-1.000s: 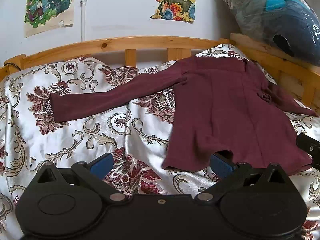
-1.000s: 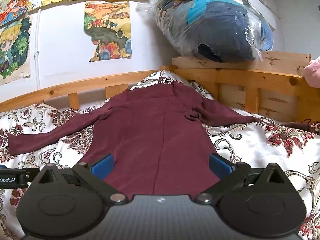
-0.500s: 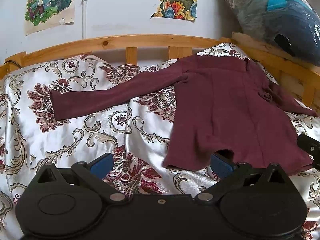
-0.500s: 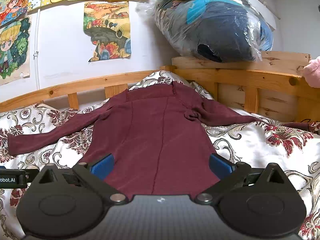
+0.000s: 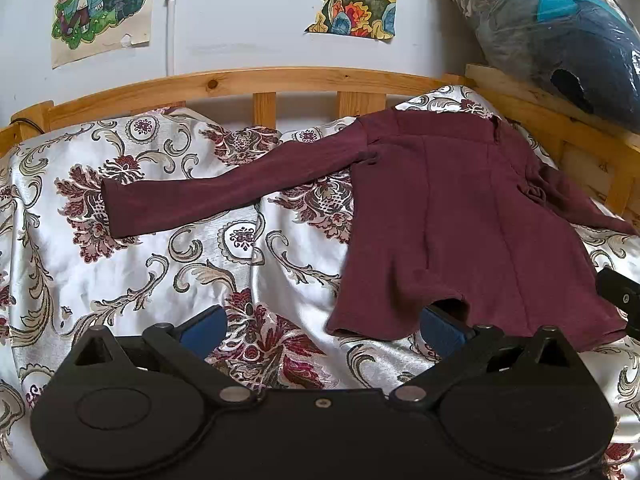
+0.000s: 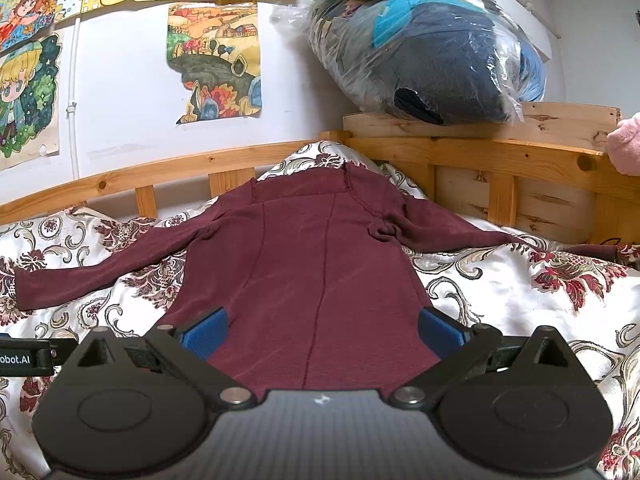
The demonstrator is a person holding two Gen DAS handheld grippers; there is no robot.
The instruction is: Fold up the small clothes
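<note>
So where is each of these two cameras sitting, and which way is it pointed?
Left wrist: on the left gripper, jaws open, above the floral bedspread, facing the maroon top and its outstretched sleeve.
Right wrist: on the right gripper, jaws open, over the top's hem, facing the wooden bed rail.
Shared: top, bedspread, rail, bagged bedding.

My left gripper (image 5: 322, 326) is matte black with round housings, silver pivot screws and blue ribbed pads (image 5: 202, 327); my right gripper (image 6: 323, 330) matches, grey-centred, with a small white mark.
</note>
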